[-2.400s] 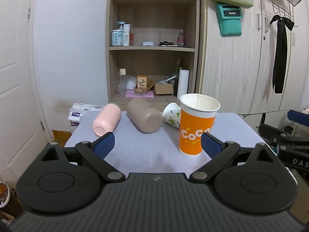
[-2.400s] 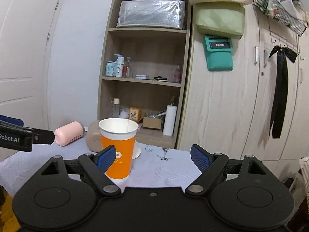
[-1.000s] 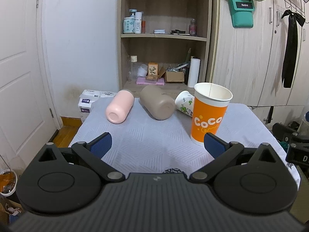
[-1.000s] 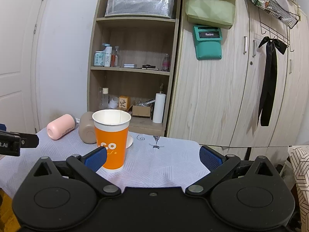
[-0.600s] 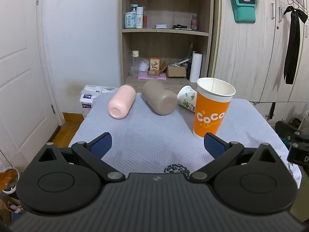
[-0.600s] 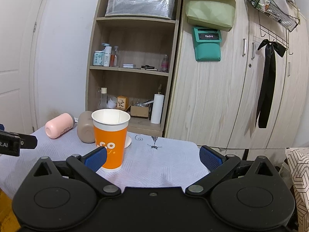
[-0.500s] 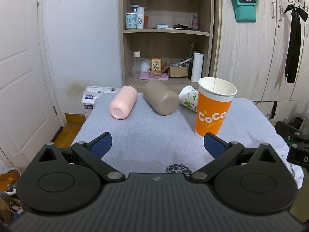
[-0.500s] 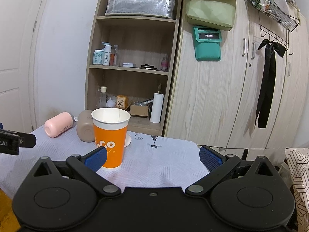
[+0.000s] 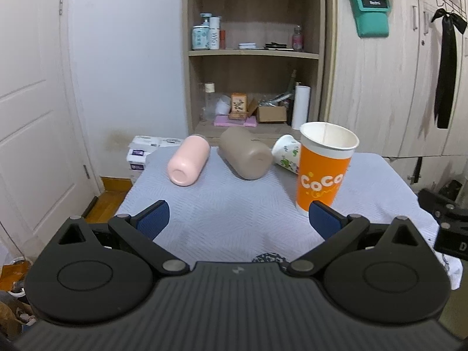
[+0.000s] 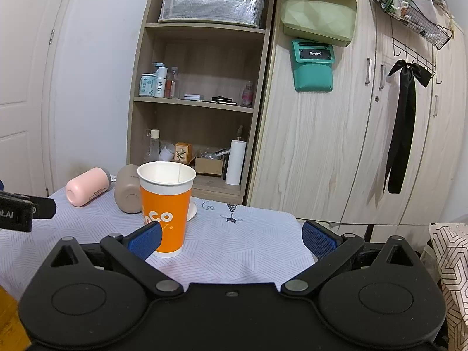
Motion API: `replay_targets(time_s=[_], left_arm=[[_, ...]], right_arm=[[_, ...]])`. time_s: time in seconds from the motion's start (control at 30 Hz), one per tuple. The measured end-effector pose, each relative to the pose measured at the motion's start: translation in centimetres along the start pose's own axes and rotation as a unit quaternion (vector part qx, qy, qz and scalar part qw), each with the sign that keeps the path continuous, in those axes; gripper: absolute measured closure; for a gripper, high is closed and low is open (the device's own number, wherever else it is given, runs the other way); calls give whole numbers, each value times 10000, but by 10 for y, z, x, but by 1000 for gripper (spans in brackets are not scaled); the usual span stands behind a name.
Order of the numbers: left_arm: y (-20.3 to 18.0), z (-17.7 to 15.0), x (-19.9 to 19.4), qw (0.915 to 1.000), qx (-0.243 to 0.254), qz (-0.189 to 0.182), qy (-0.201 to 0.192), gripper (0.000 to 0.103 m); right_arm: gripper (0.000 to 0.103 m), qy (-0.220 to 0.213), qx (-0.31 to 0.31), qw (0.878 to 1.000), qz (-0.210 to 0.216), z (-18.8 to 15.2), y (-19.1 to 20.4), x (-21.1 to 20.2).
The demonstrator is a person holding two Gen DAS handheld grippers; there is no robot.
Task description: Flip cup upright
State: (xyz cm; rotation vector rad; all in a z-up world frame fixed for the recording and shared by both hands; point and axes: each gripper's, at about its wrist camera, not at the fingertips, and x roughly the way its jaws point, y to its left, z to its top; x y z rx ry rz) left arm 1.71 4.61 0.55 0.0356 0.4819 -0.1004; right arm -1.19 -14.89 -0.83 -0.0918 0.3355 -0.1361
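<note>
The orange paper cup (image 9: 323,172) stands upright on the surface (image 9: 234,204); the left tongs (image 9: 238,219) gape wide, holding nothing.

Orange cup (image 9: 323,172) hides most of floral cup (image 9: 285,153).

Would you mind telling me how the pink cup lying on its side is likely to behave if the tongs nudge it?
The pink cup lies on its round side, so it will probably roll sideways. The textured cloth may slow it a little. Its smooth, rigid-looking wall could slip in a loose grip, so a firm squeeze across the body seems wise.
</note>
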Motion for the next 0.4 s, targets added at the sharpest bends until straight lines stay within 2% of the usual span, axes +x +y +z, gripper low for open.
replay_targets(time_s=[0.4], left_arm=[[-2, -1, -3, 9997, 78, 171, -162, 0]], right_arm=[[0, 44, 71, 10000, -29, -1, -3, 0]])
